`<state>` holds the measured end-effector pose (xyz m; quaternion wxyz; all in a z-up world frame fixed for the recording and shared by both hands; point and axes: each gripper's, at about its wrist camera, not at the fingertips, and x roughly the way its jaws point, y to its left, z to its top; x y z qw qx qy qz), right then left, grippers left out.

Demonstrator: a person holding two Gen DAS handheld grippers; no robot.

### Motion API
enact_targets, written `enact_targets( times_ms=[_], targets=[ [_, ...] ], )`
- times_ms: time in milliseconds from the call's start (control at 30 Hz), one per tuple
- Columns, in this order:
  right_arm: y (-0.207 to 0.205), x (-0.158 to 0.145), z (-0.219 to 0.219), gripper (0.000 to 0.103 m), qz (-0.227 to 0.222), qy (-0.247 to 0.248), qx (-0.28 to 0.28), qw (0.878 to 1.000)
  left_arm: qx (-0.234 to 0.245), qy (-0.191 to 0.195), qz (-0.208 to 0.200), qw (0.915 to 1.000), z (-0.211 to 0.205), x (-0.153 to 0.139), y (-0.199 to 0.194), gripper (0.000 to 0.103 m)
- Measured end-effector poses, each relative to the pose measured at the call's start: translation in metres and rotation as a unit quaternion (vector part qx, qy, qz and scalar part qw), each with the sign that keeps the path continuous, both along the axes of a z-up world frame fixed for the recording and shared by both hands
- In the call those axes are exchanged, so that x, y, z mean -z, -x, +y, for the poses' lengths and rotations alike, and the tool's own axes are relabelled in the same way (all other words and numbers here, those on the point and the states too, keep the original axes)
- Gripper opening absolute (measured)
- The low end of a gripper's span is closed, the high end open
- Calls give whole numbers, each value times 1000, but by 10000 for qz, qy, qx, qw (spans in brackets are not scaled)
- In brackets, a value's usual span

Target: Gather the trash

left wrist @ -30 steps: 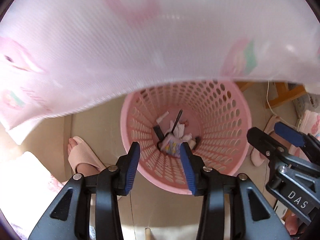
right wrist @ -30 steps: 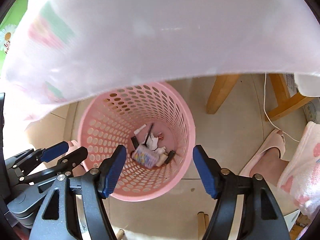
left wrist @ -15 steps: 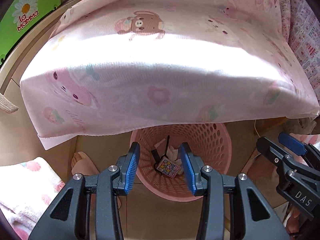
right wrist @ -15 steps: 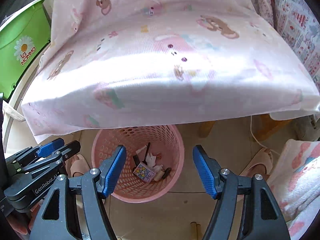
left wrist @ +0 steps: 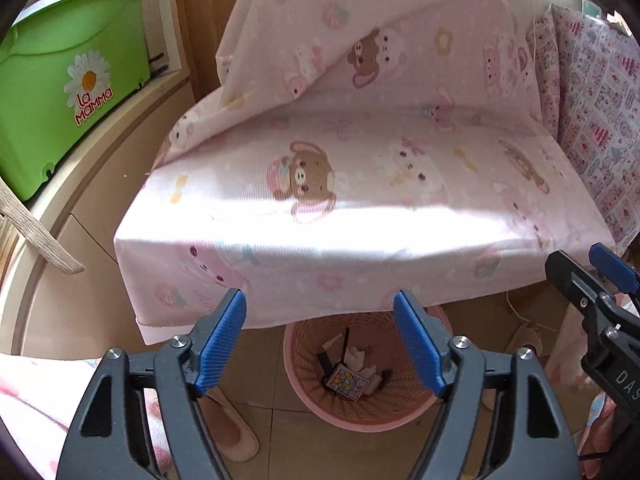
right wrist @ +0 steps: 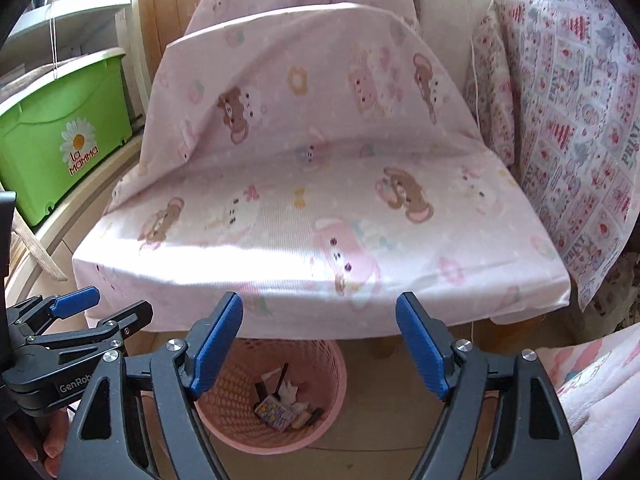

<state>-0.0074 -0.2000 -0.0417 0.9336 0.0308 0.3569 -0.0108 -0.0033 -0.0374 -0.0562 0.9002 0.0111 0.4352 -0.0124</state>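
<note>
A pink perforated waste basket [left wrist: 304, 384] [right wrist: 228, 424] stands on the floor under the front edge of a cloth-covered seat. Inside it lie a colourful wrapper [left wrist: 347, 381] [right wrist: 276, 412], crumpled white paper [left wrist: 356, 355] and dark scraps. My left gripper [left wrist: 320, 344] hangs high above the basket, its jaws opening, nothing between them. My right gripper [right wrist: 319, 346] is also above it, jaws opening and empty. Each gripper shows at the edge of the other's view.
A seat draped in a pink cartoon-print sheet [left wrist: 360, 184] [right wrist: 320, 200] fills the middle. A green storage box [left wrist: 60, 80] [right wrist: 60, 136] sits on a ledge at left. A patterned cloth [right wrist: 580, 120] hangs at right. Pink slippers [left wrist: 236, 432] rest on the tiled floor.
Both grippers have risen and tilted up, so the basket shrank and the whole seat came into view. Both sets of jaws have spread wider, the left much more.
</note>
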Motion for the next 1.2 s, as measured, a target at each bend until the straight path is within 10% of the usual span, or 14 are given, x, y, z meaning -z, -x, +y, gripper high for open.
enact_targets(
  times_ms=[433,1200],
  targets=[
    [23,-39,-5,91,-849,28,62,9964,144,-105,-640,9978,1,-37,13,103],
    [17,-35,-11,91,-776,69,167,9968,208,-236,-807,9962,-11,-37,14,102]
  ],
)
